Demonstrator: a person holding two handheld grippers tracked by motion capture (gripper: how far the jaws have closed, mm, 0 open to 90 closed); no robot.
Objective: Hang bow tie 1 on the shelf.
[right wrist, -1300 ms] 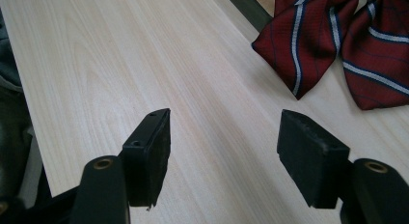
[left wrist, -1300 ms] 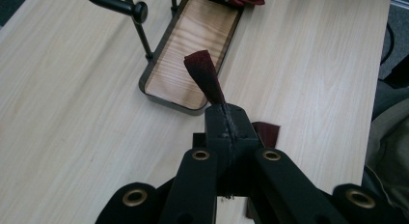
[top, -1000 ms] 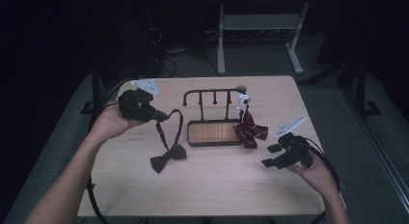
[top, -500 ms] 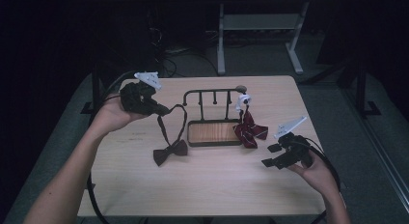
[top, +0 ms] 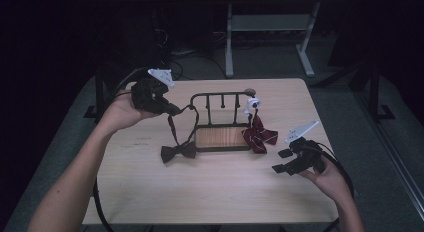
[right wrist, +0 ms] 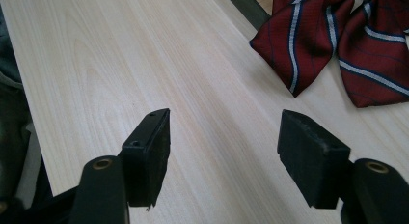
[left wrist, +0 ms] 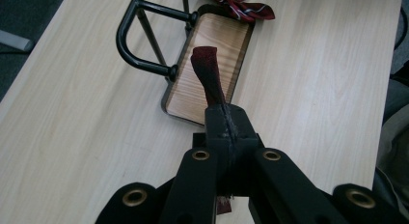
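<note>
A dark maroon bow tie (top: 178,151) hangs by its neck strap (top: 172,128) just above the table, left of a black metal rack (top: 220,97) with a wooden base (top: 220,137). My left gripper (top: 175,111) is shut on that strap; in the left gripper view the strap's end (left wrist: 207,72) sticks out past the closed jaws. A red striped bow tie (top: 260,134) hangs from the rack's right end and rests on the table, seen close up as striped bow tie (right wrist: 337,45). My right gripper (top: 281,161) stands open over bare table, right of the striped tie, nothing between its fingers (right wrist: 149,151).
The light wooden table (top: 210,192) has a rounded far edge and dark floor around it. A white-framed stand (top: 265,27) is behind the table. Cables trail from both grippers off the near edge.
My left gripper has risen and moved right toward the rack, lifting the maroon bow tie by its strap and drawing it closer to the rack. The right gripper has stayed put.
</note>
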